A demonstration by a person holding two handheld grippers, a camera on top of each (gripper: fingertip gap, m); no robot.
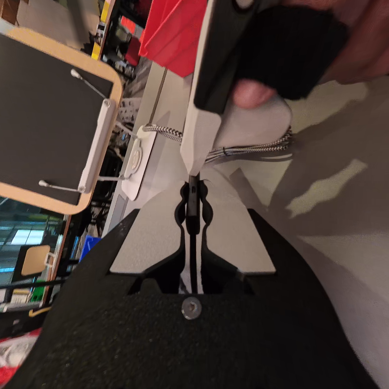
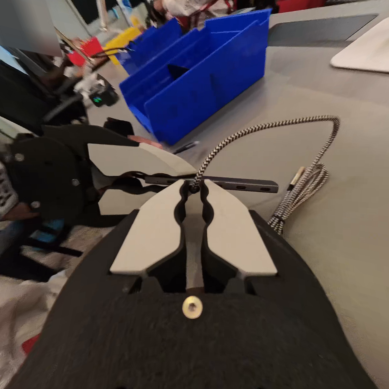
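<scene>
Because the left wrist view looks edge-on down a slim dark grey metal hub [image 1: 193, 202], the left gripper [image 1: 193, 187] is seen pressed together on it, the thin bar caught between the wavy black pads with its own black lead running back toward the camera. Just ahead, the tips of the right gripper [image 1: 192, 166] meet the hub's far end, with a black-and-white braided cable [image 1: 248, 150] bundled behind on the grey table [image 1: 336, 252]. A white flat pad with a round disc [image 1: 137, 160] lies to the left.

From the right wrist view, the hub [image 2: 248, 186] lies crosswise, several ports showing along its side. The right gripper [image 2: 193, 186] pinches the braided cable's [image 2: 273, 126] end right at the hub, apparently at a port. The left gripper [image 2: 168, 179] steadies the hub from the left. A blue plastic bin [image 2: 200, 84] stands behind on the table [image 2: 336, 273].
</scene>
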